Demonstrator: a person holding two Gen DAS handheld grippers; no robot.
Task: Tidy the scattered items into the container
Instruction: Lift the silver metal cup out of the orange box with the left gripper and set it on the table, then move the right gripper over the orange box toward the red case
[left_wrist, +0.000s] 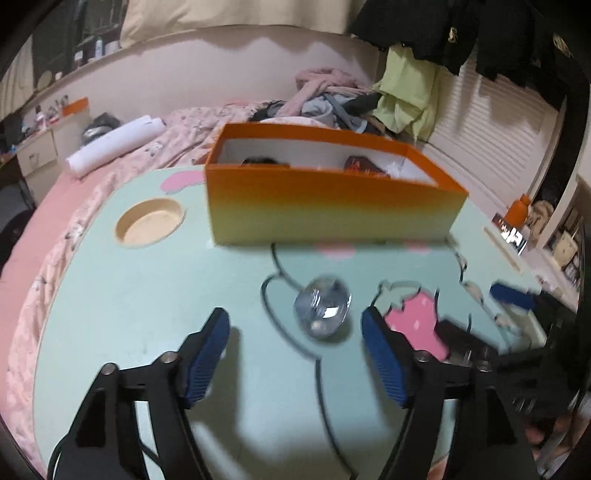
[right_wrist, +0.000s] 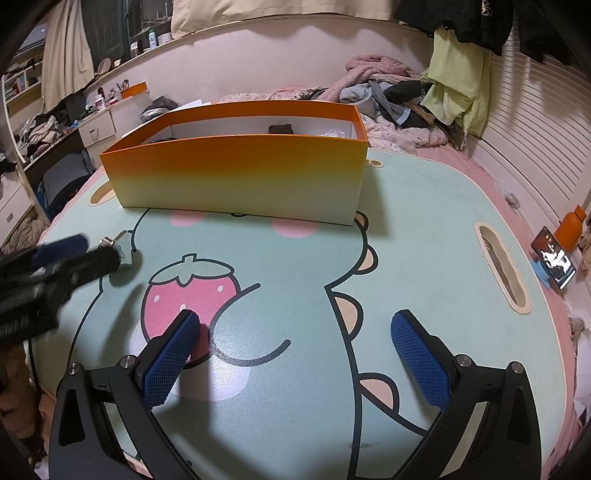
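A small clear round jar (left_wrist: 322, 312) lies on the mint cartoon table (left_wrist: 147, 295). It sits just beyond the tips of my left gripper (left_wrist: 294, 315), a little right of centre. The left jaws stand wide apart and the blue pads touch nothing. Behind it stands the orange-to-yellow box (left_wrist: 332, 206), with a few dark items inside. In the right wrist view my right gripper (right_wrist: 295, 317) hovers open and empty over the table (right_wrist: 406, 240), near the strawberry print. The box (right_wrist: 236, 177) is ahead of it. The left gripper (right_wrist: 81, 254) shows blurred at the left edge, with the jar (right_wrist: 114, 242) mostly hidden behind it.
The table rests on a pink bed. It has a round cup recess (left_wrist: 149, 221) at the left and a slot (right_wrist: 500, 269) at the right. A phone (right_wrist: 554, 262) and an orange bottle (right_wrist: 570, 227) lie beyond the right edge. A clothes pile (left_wrist: 332, 96) sits behind the box.
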